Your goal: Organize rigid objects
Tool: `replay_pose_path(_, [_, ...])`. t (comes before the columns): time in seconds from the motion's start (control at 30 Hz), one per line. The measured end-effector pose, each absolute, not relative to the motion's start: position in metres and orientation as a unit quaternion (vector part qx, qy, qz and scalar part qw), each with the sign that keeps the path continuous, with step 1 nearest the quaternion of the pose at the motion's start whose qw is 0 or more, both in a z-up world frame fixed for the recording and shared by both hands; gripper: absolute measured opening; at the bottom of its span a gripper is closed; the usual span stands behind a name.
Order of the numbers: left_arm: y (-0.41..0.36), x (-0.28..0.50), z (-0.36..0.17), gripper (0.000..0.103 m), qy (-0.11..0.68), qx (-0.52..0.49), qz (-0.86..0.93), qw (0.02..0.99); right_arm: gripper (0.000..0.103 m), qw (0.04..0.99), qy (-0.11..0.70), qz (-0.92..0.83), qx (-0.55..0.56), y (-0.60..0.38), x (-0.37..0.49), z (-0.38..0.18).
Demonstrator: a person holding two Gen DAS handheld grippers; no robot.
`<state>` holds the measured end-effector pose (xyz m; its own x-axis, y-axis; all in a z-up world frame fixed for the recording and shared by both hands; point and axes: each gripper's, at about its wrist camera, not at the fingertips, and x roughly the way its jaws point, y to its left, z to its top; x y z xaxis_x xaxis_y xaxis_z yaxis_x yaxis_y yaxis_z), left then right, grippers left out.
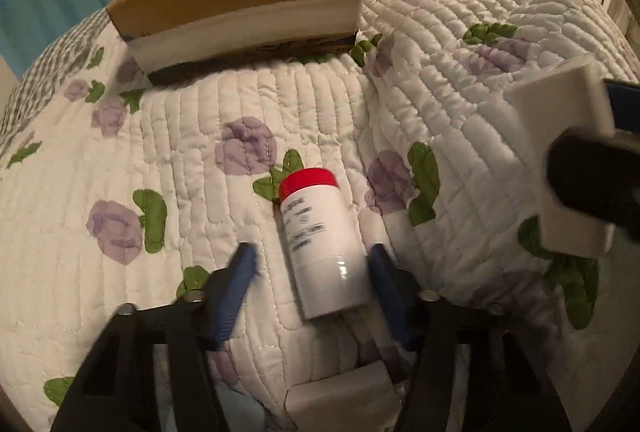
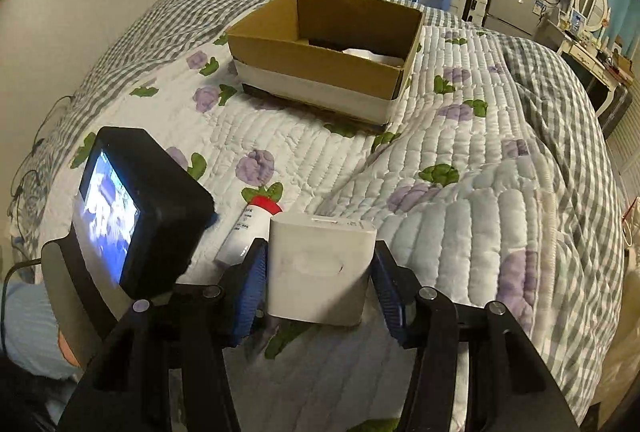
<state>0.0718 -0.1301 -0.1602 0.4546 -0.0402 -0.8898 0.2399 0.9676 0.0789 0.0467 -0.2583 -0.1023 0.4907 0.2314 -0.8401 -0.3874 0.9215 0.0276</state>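
The left claw (image 1: 310, 264) is wide open around the white plastic bottle with a red cap (image 1: 322, 244) lying on the flowery quilted bed (image 1: 200, 120). Squeeze its middle gently. The right claw (image 2: 320, 272) grips a white square box (image 2: 320, 268); the brown cardboard box (image 2: 320, 68) waits ahead.

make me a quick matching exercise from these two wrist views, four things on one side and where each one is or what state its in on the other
Things:
1. bottle
2. white block
3. cardboard box
4. left gripper

States:
A. open-topped, at the far side of the quilt
B. held by the right gripper
C. lying on its side, red cap toward the box
D. open, fingers either side of the bottle

Pairs: 1-C, 2-B, 3-A, 4-D
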Motion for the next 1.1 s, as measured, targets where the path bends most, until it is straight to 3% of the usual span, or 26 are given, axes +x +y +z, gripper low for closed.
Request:
replay_pose_path(0.07, [-0.125,0.07,-0.153,0.036,0.51,0.086,-0.092,0.851,0.051,0.859,0.471,0.179,-0.087,-0.256,0.047,-0.103])
replay_pose_path(0.53, [-0.091,0.041,-0.08,0.029,0.433,0.062,-0.083,0.895,0.051,0.873,0.444,0.183,-0.087,-0.244,0.031,-0.087])
replay_pose_path(0.57, [-0.087,0.04,-0.072,0.009,0.425,0.06,-0.079,0.9,0.051,0.875,0.44,0.184,-0.087,-0.242,0.029,-0.084])
replay_pose_path(0.6, [-0.083,0.04,-0.065,0.001,0.418,0.059,-0.075,0.903,0.051,0.876,0.437,0.185,-0.087,-0.241,0.029,-0.082])
replay_pose_path(0.77, [-0.071,0.045,-0.048,0.001,0.402,0.051,-0.071,0.911,0.051,0.88,0.425,0.191,-0.089,-0.234,0.027,-0.07])
replay_pose_path(0.97, [-0.062,0.056,-0.07,0.001,0.441,0.037,-0.087,0.892,0.051,0.879,0.43,0.189,-0.083,-0.235,0.033,-0.073])
replay_pose_path(1.03, [-0.06,0.06,-0.087,0.005,0.466,0.041,-0.078,0.88,0.051,0.877,0.435,0.188,-0.081,-0.237,0.035,-0.076])
replay_pose_path(1.07, [-0.06,0.06,-0.094,0.013,0.478,0.041,-0.074,0.874,0.051,0.875,0.438,0.189,-0.08,-0.238,0.036,-0.078])
replay_pose_path(1.1, [-0.059,0.062,-0.105,0.03,0.497,0.041,-0.074,0.864,0.051,0.874,0.44,0.189,-0.079,-0.238,0.037,-0.08])
